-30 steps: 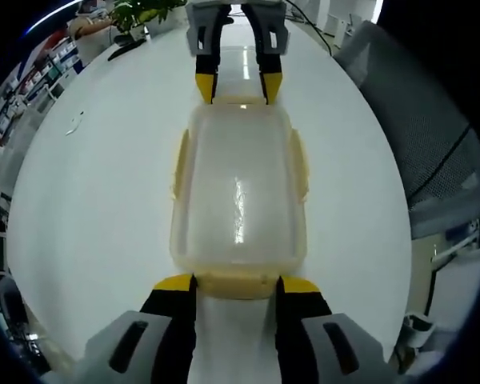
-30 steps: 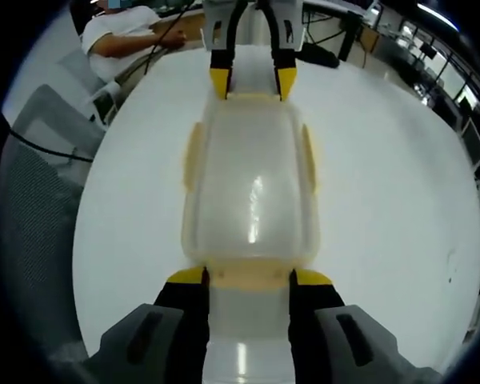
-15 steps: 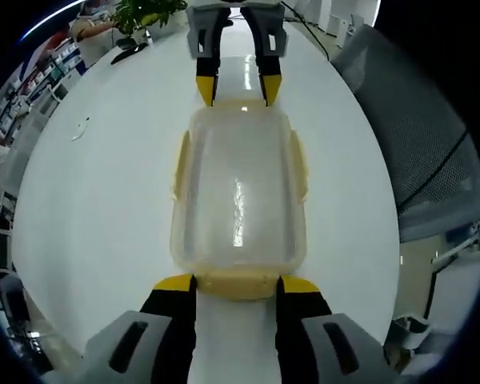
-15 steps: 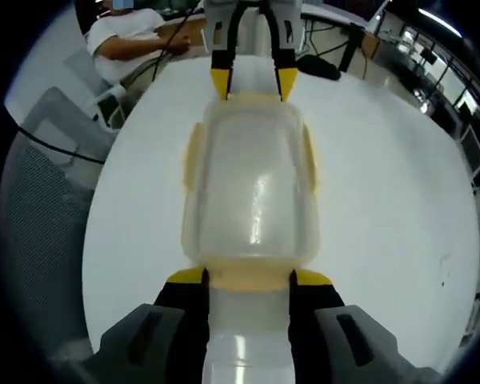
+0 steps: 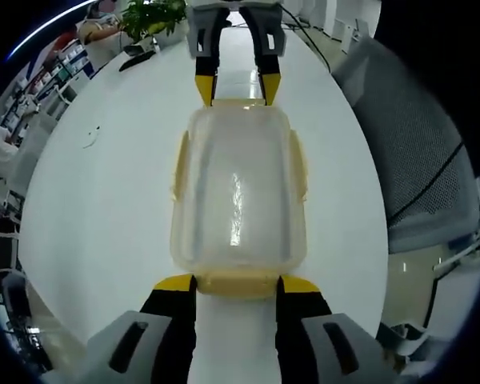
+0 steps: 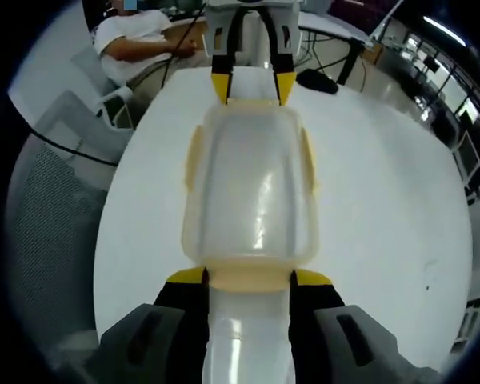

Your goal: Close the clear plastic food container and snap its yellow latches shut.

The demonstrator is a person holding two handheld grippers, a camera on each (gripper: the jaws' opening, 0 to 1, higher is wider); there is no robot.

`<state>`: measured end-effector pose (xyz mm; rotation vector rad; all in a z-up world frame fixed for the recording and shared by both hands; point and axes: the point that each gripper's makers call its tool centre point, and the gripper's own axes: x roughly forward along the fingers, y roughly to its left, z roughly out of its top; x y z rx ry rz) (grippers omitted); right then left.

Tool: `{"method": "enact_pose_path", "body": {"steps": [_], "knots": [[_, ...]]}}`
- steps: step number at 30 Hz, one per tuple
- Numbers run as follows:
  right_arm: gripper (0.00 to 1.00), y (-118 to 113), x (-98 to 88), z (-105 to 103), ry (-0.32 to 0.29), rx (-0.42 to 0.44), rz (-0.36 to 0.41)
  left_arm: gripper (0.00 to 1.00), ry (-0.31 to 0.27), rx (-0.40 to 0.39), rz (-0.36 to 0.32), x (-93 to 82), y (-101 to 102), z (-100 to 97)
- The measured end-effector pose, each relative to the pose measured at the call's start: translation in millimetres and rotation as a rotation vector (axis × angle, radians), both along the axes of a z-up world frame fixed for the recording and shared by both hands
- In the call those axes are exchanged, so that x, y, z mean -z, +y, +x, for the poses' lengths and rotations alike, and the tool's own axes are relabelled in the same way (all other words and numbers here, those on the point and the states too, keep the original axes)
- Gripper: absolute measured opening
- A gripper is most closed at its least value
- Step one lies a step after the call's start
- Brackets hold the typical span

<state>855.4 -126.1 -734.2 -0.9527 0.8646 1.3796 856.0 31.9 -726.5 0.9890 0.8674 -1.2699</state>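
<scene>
The clear plastic container [image 5: 238, 192] with its lid on hangs between my two grippers above the white table [image 5: 104, 208]. Yellow side latches [image 5: 178, 164] lie flat against its long sides. My left gripper [image 5: 236, 284] is shut on the near yellow end latch [image 5: 237, 282]. The right gripper [image 5: 234, 90] grips the far end. In the right gripper view the same container [image 6: 252, 192] runs away from my right gripper [image 6: 250, 280], which is shut on its end latch, and the left gripper [image 6: 252, 88] holds the opposite end.
A grey mesh chair [image 5: 416, 136] stands beside the table, also seen as a chair [image 6: 48, 200]. A seated person in a white shirt [image 6: 136, 36] is at the far edge. A plant [image 5: 148, 12], a small item [image 5: 90, 138] and a dark object [image 6: 320, 78] lie on the table.
The container keeps its place between both grippers while the table shrinks and more floor and chair show around it: both grippers and the container have risen.
</scene>
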Motion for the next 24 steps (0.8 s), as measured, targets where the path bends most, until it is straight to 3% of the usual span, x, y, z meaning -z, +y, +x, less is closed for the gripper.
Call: {"method": "enact_pose_path", "body": {"steps": [24], "knots": [[0.35,-47,-34.3,-3,-0.021,0.004,-0.009,0.32,-0.018,0.011,-0.062,-28.7,-47,-1.6]]}}
